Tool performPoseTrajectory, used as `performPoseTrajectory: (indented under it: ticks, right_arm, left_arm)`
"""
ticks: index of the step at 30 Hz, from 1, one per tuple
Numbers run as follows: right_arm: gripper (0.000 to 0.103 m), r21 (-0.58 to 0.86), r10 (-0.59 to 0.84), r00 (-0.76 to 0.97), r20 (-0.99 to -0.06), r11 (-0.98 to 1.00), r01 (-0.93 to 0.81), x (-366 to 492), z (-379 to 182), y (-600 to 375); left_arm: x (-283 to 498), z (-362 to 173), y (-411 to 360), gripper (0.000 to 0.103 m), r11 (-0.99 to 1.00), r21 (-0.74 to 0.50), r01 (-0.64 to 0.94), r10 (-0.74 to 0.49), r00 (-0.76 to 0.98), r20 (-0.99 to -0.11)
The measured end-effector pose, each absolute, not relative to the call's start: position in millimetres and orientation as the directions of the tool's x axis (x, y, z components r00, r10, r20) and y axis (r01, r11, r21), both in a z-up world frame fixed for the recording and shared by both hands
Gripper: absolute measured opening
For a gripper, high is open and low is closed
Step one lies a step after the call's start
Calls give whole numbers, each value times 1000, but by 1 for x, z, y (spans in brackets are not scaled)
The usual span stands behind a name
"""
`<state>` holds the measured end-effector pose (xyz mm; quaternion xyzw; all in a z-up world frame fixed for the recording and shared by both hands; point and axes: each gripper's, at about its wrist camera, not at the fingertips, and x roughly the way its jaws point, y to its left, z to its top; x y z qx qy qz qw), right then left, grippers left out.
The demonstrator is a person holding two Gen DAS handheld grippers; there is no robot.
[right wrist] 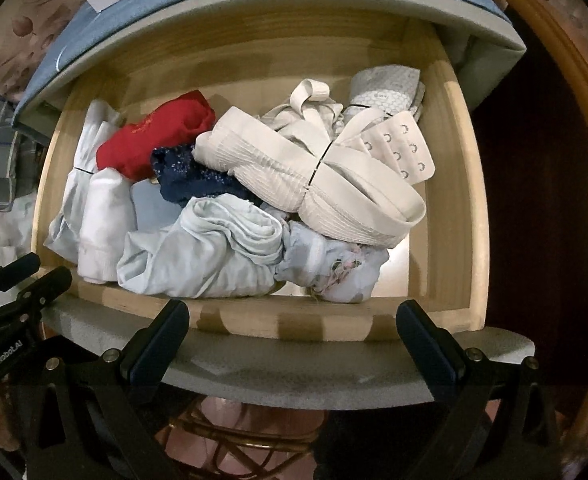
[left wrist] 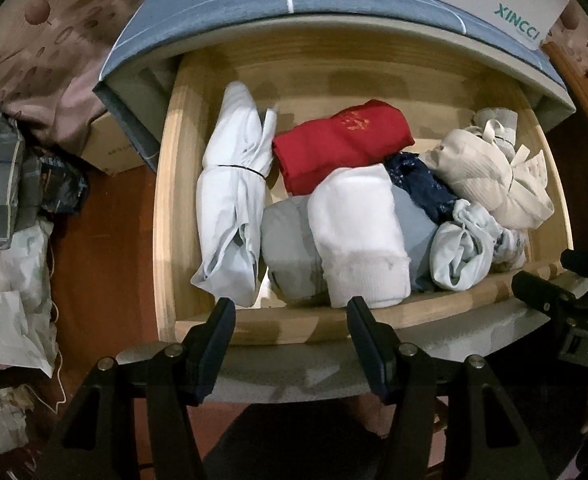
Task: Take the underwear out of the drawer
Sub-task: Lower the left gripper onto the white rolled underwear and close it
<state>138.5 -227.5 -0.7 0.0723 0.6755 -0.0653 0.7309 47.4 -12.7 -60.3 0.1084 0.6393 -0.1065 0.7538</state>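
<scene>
Drawer's pulled out, both grippers hanging over its front edge

Wooden drawer [left wrist: 173,184] stuffed with rolled underwear [left wrist: 358,236]; left gripper [left wrist: 289,332] and right gripper [right wrist: 294,332] both spread apart, empty; reddish floor [left wrist: 105,240] below.

Both tongs point straight down, jaws spread wide with nothing between them. The left tongs [left wrist: 289,320] fill the bottom of the left wrist frame, 2 black fingers [left wrist: 213,332] parted. The right tongs [right wrist: 294,328] sit likewise at the bottom of the right wrist frame, each tool showing at the edge of the other's view.
</scene>
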Motion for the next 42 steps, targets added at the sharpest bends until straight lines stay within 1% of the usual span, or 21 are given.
performPoseTrajectory:
  ticks: [4,7,11,14,17,23,39,42]
  right_arm:
    - [102,29,16,68,-998,981,190,139,-3,-227]
    - [101,113,99,85,-991,978,173,136,1,-228]
    - [101,96,72,171,-983,986,135,149,24,-234]
    - [101,108,79,212,-974,986,127,153,39,-242]
    - [101,123,90,224,-970,983,138,155,42,-250]
    - [101,115,81,220,-972,982,147,132,38,-253]
    - [101,126,93,207,-974,980,151,131,19,-267]
    - [101,151,118,197,-973,976,160,132,15,-269]
  left_arm:
    - [59,-61,-11,59,954,18,300,-27,148,-989]
    - [67,-53,-5,59,955,29,294,-25,180,-983]
    - [81,-28,7,59,968,3,252,-55,224,-973]
    - [92,-19,13,59,974,-18,224,-68,217,-974]
    - [101,-19,16,59,978,-29,207,-71,201,-977]
    - [118,-31,11,59,978,-19,207,-58,183,-981]
    - [163,-85,0,59,981,-14,193,-36,109,-993]
    - [168,-93,-2,59,983,-15,182,-34,101,-994]
